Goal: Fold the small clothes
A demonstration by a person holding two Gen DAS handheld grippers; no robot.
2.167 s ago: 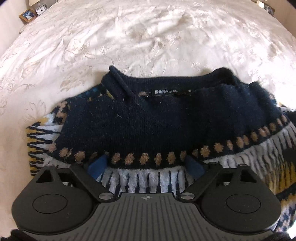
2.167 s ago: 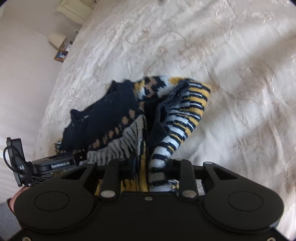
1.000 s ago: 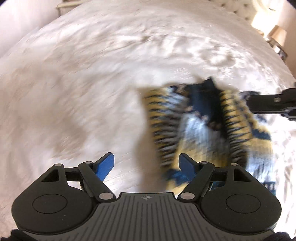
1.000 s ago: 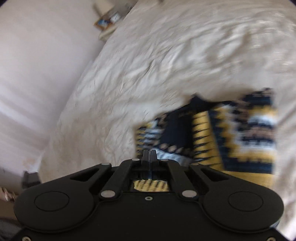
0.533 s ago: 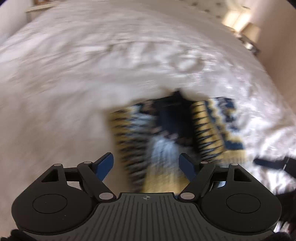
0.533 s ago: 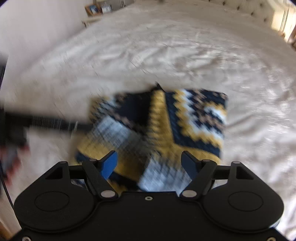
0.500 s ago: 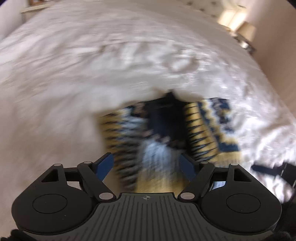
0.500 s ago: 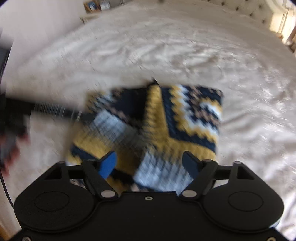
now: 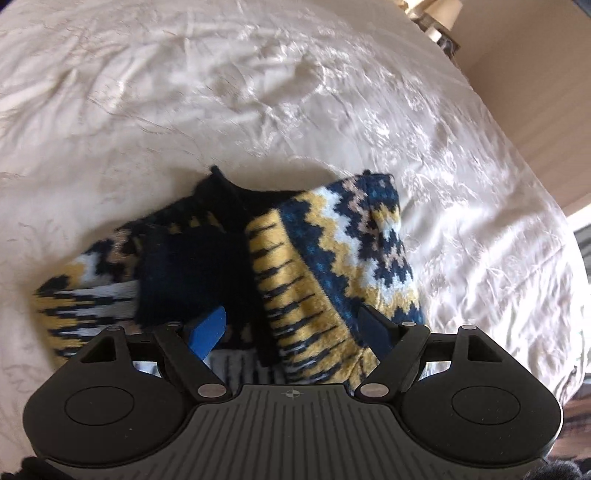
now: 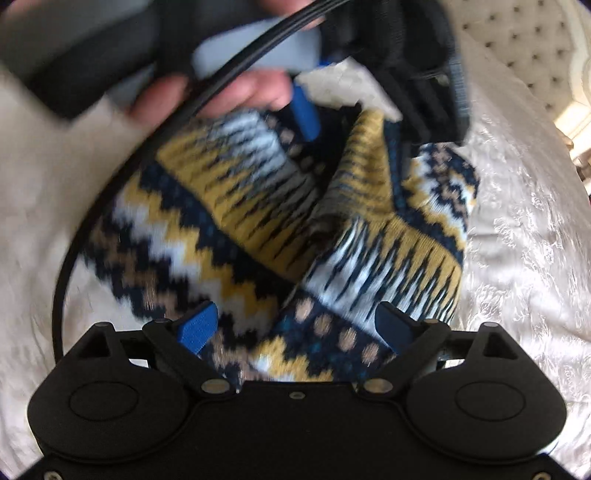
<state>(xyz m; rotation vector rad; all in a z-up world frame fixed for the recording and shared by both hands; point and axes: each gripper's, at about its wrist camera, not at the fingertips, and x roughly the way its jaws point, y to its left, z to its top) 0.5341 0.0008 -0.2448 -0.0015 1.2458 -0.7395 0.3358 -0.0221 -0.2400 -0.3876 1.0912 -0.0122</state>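
Observation:
A knitted sweater (image 9: 332, 266) in navy, yellow and white lies folded into a narrow bundle on the cream bed cover (image 9: 221, 92). My left gripper (image 9: 291, 326) hovers open right over its near end, one blue finger on each side of the yellow-striped fold, pads not pressing. In the right wrist view the same sweater (image 10: 258, 229) fills the middle. My right gripper (image 10: 293, 326) stands open low over its patterned edge with nothing pinched. Across from it a blurred hand (image 10: 221, 96) holds the left gripper, whose blue finger (image 10: 304, 110) sits at the sweater's far end.
A black cable (image 10: 92, 214) curves along the sweater's left side. The bed's edge drops off at the right, with a lamp (image 9: 436, 14) on a nightstand and a beige wall (image 9: 535, 92) beyond. A tufted headboard (image 10: 517, 48) shows behind.
My right gripper, shut a second ago, has opened and swung down close over the sweater. My left gripper has moved sideways until the sweater's end sits between its fingers.

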